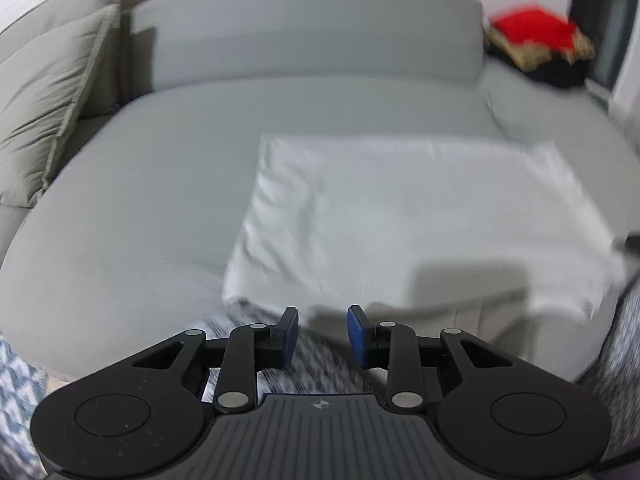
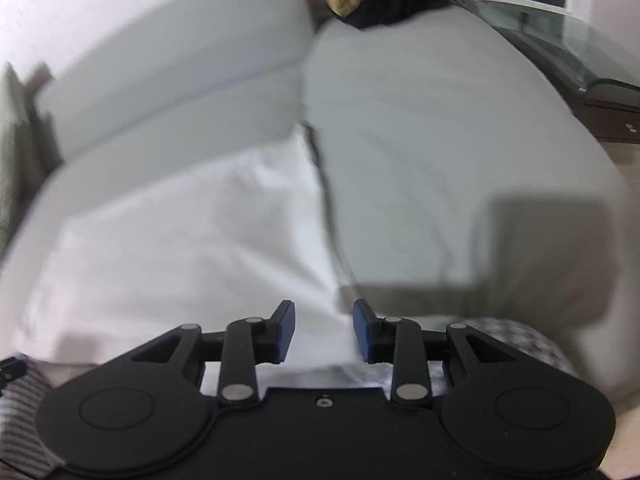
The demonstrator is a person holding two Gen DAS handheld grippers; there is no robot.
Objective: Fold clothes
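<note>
With the white garment [image 1: 408, 216] lying folded flat mid-frame on the grey sofa [image 1: 132, 208], both the left gripper [image 1: 323, 334] and right gripper [image 2: 324, 330] hang spread and empty, so I'd guess the next move is fetching the red-and-black pile [image 1: 536, 46] at upper right.

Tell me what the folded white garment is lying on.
The folded white garment lies flat on the grey sofa seat, reaching its front edge and the seam between cushions on the right. Whatever sits beneath the cloth itself is covered.
</note>
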